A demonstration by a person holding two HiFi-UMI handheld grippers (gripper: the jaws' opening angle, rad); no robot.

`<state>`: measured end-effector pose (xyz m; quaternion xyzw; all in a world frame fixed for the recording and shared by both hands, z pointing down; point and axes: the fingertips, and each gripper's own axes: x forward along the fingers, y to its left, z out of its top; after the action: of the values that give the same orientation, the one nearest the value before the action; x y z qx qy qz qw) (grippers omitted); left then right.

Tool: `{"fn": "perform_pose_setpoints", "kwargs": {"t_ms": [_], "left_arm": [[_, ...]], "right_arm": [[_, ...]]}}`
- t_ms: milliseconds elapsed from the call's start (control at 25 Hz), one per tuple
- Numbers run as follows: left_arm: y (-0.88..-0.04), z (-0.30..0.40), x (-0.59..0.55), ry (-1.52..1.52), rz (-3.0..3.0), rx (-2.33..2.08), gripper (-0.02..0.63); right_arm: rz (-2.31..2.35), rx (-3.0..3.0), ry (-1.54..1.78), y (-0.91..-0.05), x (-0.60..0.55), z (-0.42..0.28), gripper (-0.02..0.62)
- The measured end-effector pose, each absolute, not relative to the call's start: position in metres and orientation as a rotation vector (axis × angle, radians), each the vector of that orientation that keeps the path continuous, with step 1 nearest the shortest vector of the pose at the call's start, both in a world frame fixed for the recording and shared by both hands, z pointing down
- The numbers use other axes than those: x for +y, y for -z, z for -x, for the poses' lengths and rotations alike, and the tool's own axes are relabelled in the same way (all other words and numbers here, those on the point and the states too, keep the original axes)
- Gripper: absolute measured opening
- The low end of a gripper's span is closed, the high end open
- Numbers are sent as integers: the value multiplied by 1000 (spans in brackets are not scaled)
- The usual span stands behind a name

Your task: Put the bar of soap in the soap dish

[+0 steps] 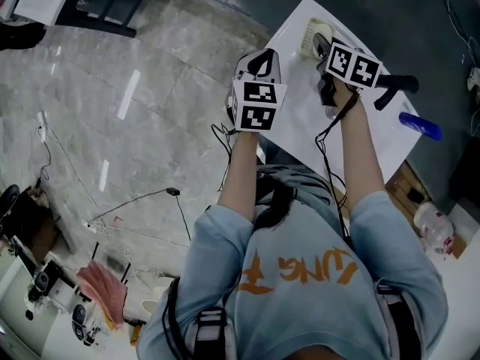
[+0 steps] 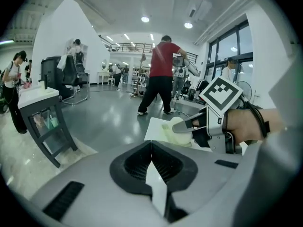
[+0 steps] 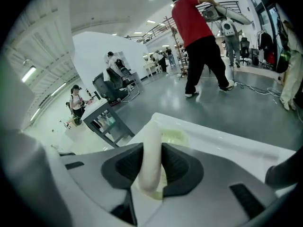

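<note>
Right gripper [image 3: 152,148]: clamped on bar of soap [image 3: 150,167], over soap dish [image 3: 177,137].
Left gripper [image 2: 151,148]: jaws together, empty.
Soap handling: likely rigid, slick; grip its 2 broad faces.

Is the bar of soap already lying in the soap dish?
No, the right gripper clamps the bar of soap on edge between its jaws, close by the soap dish.

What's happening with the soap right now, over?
Left gripper shut, empty. Right gripper shut on soap. Soap just over the dish, not let go yet. Nothing seen in the way.
</note>
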<state>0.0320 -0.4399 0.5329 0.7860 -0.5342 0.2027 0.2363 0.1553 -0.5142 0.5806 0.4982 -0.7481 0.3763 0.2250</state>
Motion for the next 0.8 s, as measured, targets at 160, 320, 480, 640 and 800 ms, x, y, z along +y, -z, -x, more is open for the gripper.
{"fn": "perform_pose_setpoints", "kwargs": {"t_ms": [160,320,480,640,800], "left_arm": [[-537,-20,-448,-533,-2134,-1475,23],[-535,-16,-444,-520,-2124,-1484,23],[-533,-15,-444,-486,-2119,-1487,23],[-530,-17,-441,-477,-2139,-1468,23],[-525,-18,-436,-465,-2160,-1447,23]], "right_arm": [[-1333,-2012,-1039,-595,-522,-141,124],[-1355,-2022,-1022,-590,-523,-139,124],[-1378,-2030,-963,-581,-526,-144,124],[-1439,-2001,-969,-579,-520,-158,124],[-1498,-2009,-1010,-578,-512,-166,124]]}}
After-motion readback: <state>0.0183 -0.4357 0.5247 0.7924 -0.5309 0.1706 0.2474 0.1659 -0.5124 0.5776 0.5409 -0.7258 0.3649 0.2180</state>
